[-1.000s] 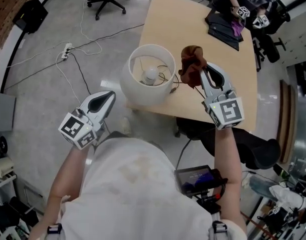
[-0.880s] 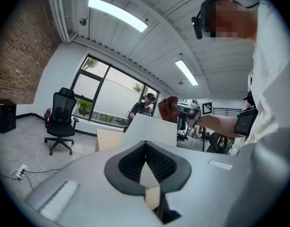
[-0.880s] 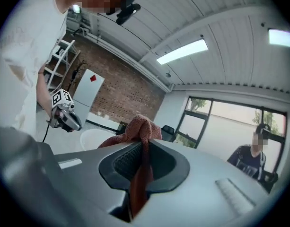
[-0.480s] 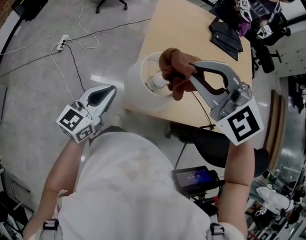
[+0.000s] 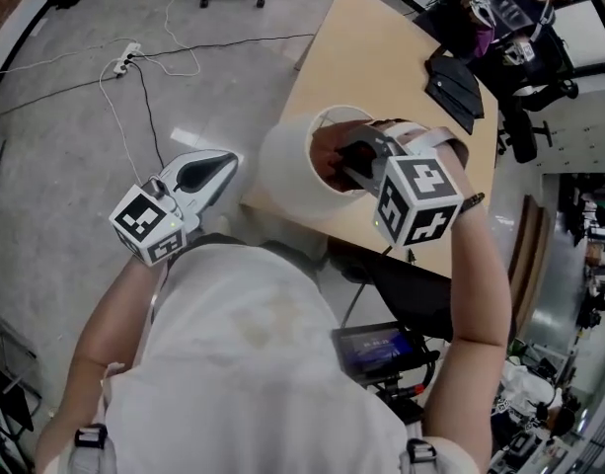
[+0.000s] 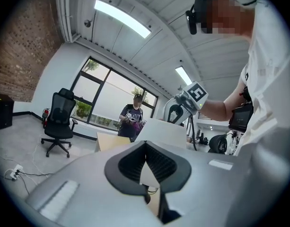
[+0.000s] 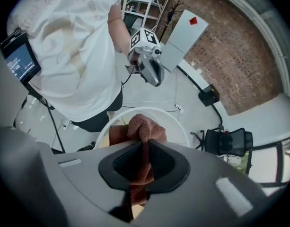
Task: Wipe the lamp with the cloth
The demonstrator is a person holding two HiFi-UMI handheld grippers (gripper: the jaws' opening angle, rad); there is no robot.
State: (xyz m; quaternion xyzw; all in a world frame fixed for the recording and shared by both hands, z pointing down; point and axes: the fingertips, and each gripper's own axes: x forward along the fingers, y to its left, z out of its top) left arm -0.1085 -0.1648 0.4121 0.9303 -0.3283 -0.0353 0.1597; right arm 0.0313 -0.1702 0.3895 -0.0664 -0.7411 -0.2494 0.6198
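2 tools: the left tool (image 5: 221, 162) and the right tool (image 7: 143, 145), with 2 marker cubes (image 5: 149, 227), 1 on each. 1 lamp (image 5: 287, 161), 1 cloth (image 7: 142, 126), 1 desk (image 5: 381, 57). 1 power strip (image 5: 124, 55) on the floor. 2 lit ceiling lights (image 6: 122, 18). 2 people: 1 person holding the tools (image 5: 253, 363), 1 person at the desk's far end (image 6: 132, 115).

The lamp (image 5: 287, 171) stands at the near edge of the table (image 5: 381, 57), and the right gripper (image 5: 340, 158) points down into its open top with the cloth (image 5: 327, 146) between the jaws, inside the rim. The left gripper (image 5: 226, 159) is left of the lamp, off the table, over the floor (image 5: 75, 146). A power strip (image 5: 132, 55) lies on the floor farther left; 1 other person (image 5: 494, 3) is behind the table's far end.
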